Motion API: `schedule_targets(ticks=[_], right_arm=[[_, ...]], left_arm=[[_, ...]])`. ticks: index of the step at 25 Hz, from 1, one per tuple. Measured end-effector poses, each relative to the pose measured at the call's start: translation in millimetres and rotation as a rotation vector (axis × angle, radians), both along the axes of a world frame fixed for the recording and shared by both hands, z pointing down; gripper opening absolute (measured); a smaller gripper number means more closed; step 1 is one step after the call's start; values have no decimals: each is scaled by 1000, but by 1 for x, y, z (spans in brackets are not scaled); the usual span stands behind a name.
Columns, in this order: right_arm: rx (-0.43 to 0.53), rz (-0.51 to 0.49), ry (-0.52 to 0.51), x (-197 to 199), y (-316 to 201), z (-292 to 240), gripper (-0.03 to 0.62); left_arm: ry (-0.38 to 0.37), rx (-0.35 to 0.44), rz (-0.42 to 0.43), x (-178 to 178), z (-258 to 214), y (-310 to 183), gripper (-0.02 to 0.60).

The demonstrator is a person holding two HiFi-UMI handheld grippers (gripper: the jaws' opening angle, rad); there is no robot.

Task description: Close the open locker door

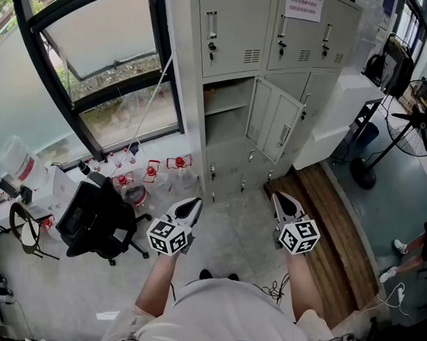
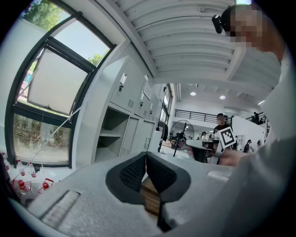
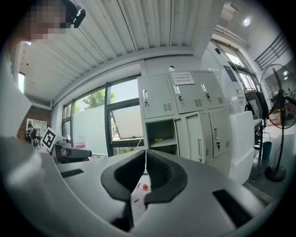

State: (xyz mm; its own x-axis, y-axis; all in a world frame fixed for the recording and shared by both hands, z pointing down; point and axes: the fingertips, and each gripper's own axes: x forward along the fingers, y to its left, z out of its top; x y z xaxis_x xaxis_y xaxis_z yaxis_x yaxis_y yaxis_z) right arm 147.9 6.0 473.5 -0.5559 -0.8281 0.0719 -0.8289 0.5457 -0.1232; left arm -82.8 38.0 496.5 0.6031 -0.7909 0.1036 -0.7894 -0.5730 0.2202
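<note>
Locker bank (image 1: 239, 34): pale grey metal, standing against the wall to the right of the big window (image 1: 98, 57). The upper doors are shut, each with a handle, a lock and a small vent; one carries a paper notice (image 1: 303, 5).

Open locker door (image 1: 275, 119): middle row, hinged on its right edge and swung out into the room at an angle. The face turned this way shows two tall recessed panels, with a handle near the free edge (same grey as the rest of the bank). Beside it, the open compartment (image 1: 226, 107) is dark inside, with one shelf across it — the right gripper view shows the same opening (image 3: 161, 134), and the left gripper view shows it from the side (image 2: 111, 134).

Left gripper (image 1: 191, 200): held level in front of the person, over the floor and well apart from the door. Its own view shows the dark pads pressed tip to tip (image 2: 146, 155) with nothing between them.

Right gripper (image 1: 279, 196): also level, over the near edge of the wooden floor strip (image 1: 330, 226), closer to the door's side of the bank but not touching it. Jaws closed and empty (image 3: 145, 152).

Around: black office chair (image 1: 96, 218) at left, red-capped bottles (image 1: 150, 172) on the floor under the window, standing fan (image 1: 411, 131) at far right.
</note>
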Motion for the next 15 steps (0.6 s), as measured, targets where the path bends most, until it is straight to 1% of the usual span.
schedule_targets(ticks=[9,15], right_arm=[[-13,-15,-1,-7,1,5,11],[-10,-25,28,-17,5,6,6]], left_arm=[[0,-13,9,1,7,3,15],[-1,-16,13,1,8,5,15]])
